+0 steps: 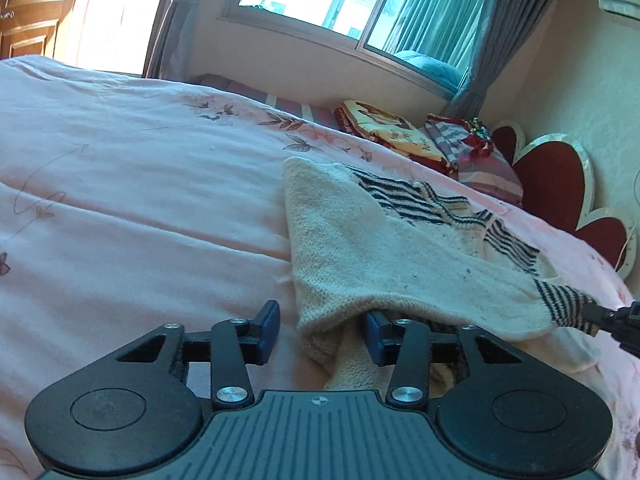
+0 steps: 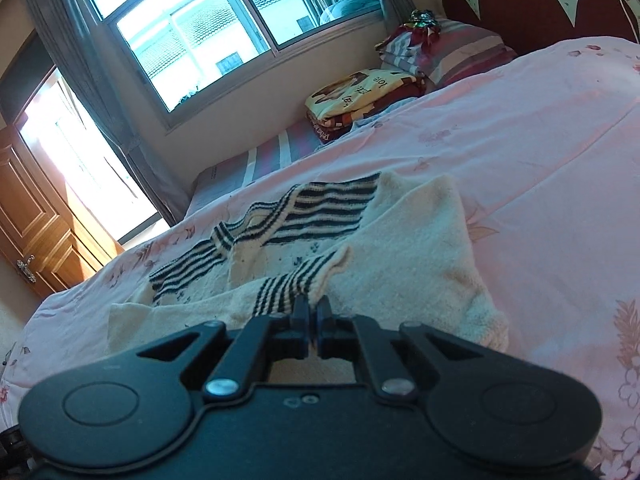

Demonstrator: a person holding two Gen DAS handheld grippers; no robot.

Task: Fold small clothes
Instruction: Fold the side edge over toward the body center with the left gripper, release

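A bed point(image 1: 120, 184) under a pink flowered quilt point(image 2: 520, 152) fills most of both views. To the left of the garment in the left wrist view the quilt lies bare and open right out to its far edge; in the right wrist view a like bare stretch runs to the right toward the headboard point(image 2: 540, 4), whose red scalloped panels close off that end. Along the far side a strip of striped mattress point(image 2: 276, 152) shows beside the wall, under a wide window point(image 2: 192, 28) with grey curtains point(image 2: 76, 80). A wooden door point(image 2: 36, 216) stands at the foot end.

On that far strip sit a folded printed blanket point(image 2: 356, 96) and, next to the headboard, a striped pillow point(image 2: 468, 48) with folded cloth on it; both lie well apart from the garment.

The task's thing, a small cream knitted sweater point(image 1: 360, 240) with dark striped bands, lies crumpled on the quilt just ahead of both tools. Its near hem hangs lifted off the quilt.

The left tongs point(image 1: 320, 332) stand partly spread: the right pad sits under the raised cream edge, the left pad is clear of the cloth, over bare quilt. The right tongs point(image 2: 312, 320) are pressed together, pinching a striped cuff of the sweater; their tip also shows at the right edge of the left wrist view, at the same cuff.
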